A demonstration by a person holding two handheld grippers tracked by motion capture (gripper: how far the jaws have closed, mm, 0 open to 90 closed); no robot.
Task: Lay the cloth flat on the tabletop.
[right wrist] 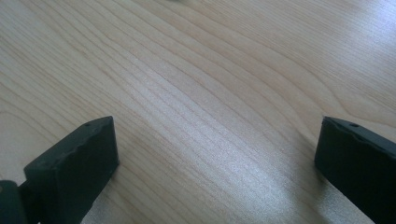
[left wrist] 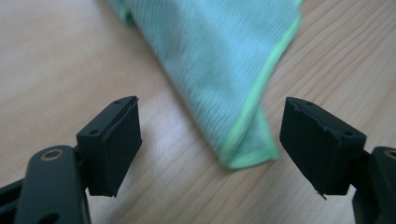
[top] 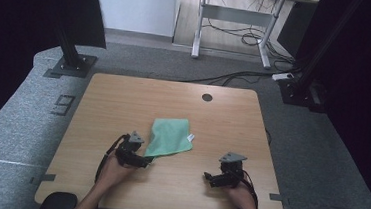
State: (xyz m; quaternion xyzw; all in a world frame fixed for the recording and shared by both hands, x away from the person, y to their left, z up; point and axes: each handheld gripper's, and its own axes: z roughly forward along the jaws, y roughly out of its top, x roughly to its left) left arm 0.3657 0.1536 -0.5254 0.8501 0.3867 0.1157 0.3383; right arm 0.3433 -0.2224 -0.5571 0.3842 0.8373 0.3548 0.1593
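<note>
The left tongs (left wrist: pixel 210 140) are held open, and the near corner of the green cloth (left wrist: pixel 219 70) is framed just ahead between their jaws, its length running away across the bench (top: pixel 222 117). The right tongs (top: pixel 216 178), likewise open, are kept well apart from it.

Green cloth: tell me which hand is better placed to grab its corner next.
Left. The left tongs stand open right at the near corner of the green cloth, the corner lying between the jaws. The right tongs are open over bare table, well away from it.
</note>
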